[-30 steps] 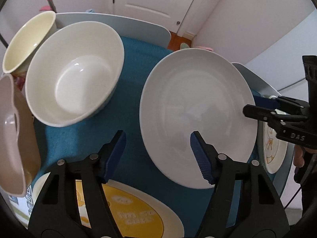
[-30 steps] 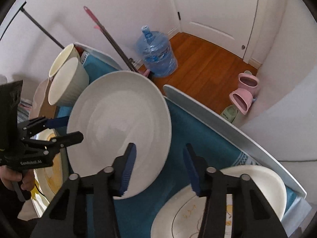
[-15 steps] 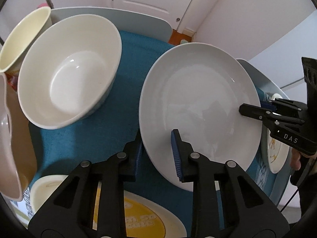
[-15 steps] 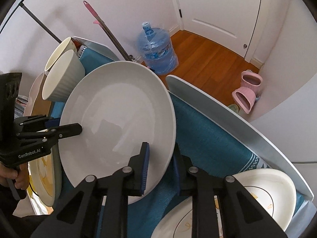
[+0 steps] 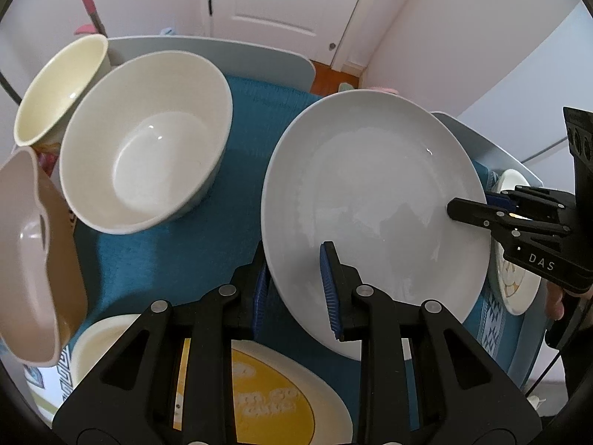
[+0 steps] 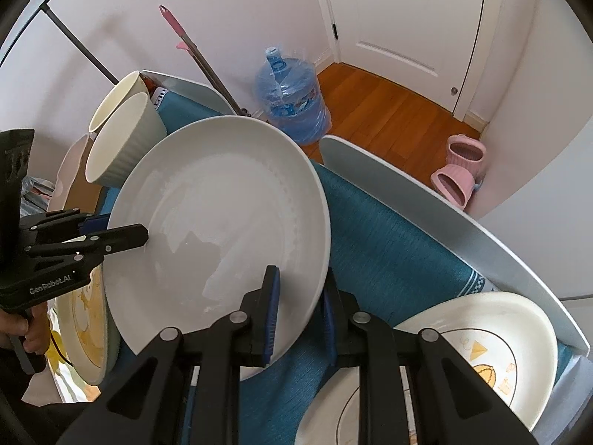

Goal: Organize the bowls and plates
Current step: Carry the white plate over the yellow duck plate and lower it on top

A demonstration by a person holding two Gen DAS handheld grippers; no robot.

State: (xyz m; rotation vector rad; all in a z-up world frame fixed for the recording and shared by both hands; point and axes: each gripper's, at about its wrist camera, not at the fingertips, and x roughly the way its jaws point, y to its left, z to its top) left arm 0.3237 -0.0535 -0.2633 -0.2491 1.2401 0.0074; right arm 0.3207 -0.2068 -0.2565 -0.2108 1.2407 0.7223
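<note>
A large white plate (image 5: 370, 193) (image 6: 222, 207) sits tilted over the blue mat (image 5: 155, 259). My left gripper (image 5: 294, 278) is shut on its near-left rim, one blue pad on top and one underneath. My right gripper (image 6: 300, 285) is shut on the opposite rim in the same way. Each gripper shows in the other's view: the right gripper (image 5: 478, 205) at the plate's right edge, the left gripper (image 6: 111, 228) at its left edge, held by a hand. A white ribbed bowl (image 5: 148, 159) (image 6: 122, 148) stands left of the plate, with a cream bowl (image 5: 59, 89) behind it.
A pinkish-brown dish (image 5: 33, 259) lies at the far left. A yellow-printed plate (image 5: 267, 400) is under my left gripper. Patterned plates (image 6: 481, 352) are stacked at the right. Beyond the table edge are a water bottle (image 6: 292, 100), a mop handle (image 6: 200, 59) and pink slippers (image 6: 459, 174).
Both grippers went from open beside the white plate to shut on its opposite rims. The plate now sits a little closer to both cameras.
</note>
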